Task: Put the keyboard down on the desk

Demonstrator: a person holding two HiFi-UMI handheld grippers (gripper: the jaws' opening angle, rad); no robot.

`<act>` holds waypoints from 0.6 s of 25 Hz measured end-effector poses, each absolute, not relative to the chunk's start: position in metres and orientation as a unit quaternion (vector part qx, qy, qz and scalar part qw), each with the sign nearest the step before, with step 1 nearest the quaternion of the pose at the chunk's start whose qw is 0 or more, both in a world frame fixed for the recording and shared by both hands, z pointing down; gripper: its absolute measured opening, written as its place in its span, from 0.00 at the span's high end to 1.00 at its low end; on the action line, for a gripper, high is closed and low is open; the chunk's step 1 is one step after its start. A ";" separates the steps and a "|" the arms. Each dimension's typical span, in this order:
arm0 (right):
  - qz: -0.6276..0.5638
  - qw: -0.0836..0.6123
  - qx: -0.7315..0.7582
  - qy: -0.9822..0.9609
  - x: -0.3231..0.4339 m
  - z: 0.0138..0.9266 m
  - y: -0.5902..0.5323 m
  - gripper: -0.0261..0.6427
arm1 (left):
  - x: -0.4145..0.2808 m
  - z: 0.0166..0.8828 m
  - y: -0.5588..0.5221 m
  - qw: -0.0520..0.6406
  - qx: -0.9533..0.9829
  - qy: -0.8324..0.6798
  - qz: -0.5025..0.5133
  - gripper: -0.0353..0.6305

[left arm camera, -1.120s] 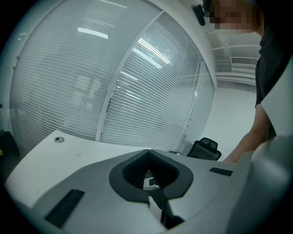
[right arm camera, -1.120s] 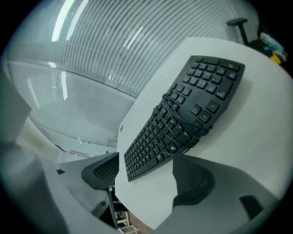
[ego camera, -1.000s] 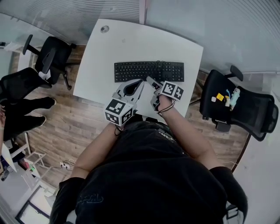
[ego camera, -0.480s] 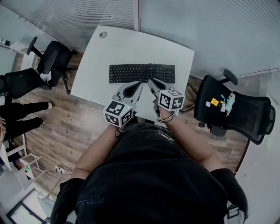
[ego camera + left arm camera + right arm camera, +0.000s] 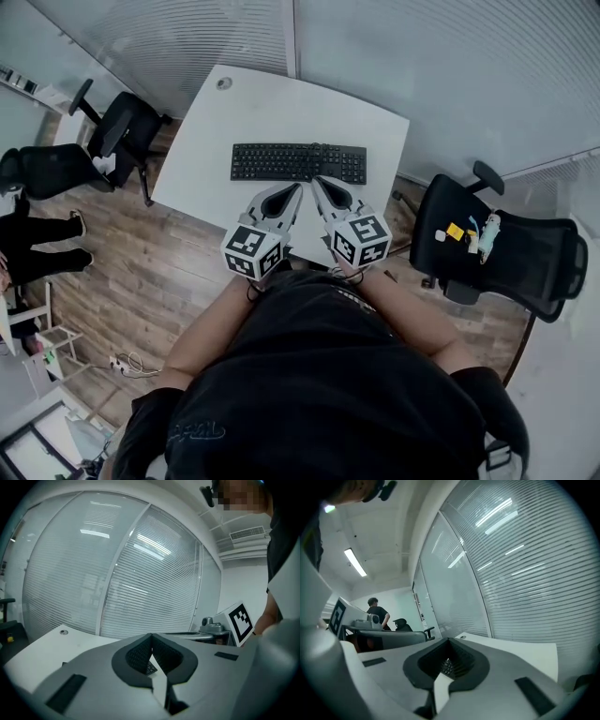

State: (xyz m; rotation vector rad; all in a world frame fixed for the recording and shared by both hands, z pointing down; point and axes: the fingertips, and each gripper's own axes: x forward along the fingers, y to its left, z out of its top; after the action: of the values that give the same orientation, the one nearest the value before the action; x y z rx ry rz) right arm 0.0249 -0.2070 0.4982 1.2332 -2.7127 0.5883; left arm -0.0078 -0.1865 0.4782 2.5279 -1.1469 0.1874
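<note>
Hovering just short of keyboard [image 5: 298,162] on table [image 5: 253,103].
Holding left gripper [image 5: 297,188] pressed together, right gripper [image 5: 315,181] just closed, seemingly empty.

Matt plastic keyboard [image 5: 298,162], smooth white desk [image 5: 281,108] (wood-plank floor [image 5: 178,272]).

Bright and even across the head view, lit from above, with shadows soft and faint. Nearly washed out on the white surface [image 5: 281,103]; crisp at the centre of the frame around the keyboard [image 5: 298,161]. Strongly bowed toward the edges, bending the floor [image 5: 178,262] and the chair [image 5: 506,244] outward. Short on detail in the dark shirt [image 5: 328,384] along the bottom.

Black and rounded at the corners in the left gripper view and right gripper view, with heavy fisheye curving. Soft and out of focus on the left tool [image 5: 151,637] and the right tool [image 5: 447,640], close to each lens. Streaked with glare on the glass wall [image 5: 140,569], upper middle. Brightest at the ceiling strip light [image 5: 355,562], upper left of the right gripper view.
</note>
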 end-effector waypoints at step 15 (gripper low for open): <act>0.198 0.039 0.359 -0.911 0.014 0.496 -0.178 0.93 | -0.017 0.481 -0.153 0.180 0.874 -0.447 0.067 0.92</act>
State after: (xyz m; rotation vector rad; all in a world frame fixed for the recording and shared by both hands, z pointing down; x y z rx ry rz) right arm 0.0136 -0.1782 0.4957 1.1007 -2.7948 0.6059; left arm -0.0172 -0.1532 0.4811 2.4687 -1.2622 0.1899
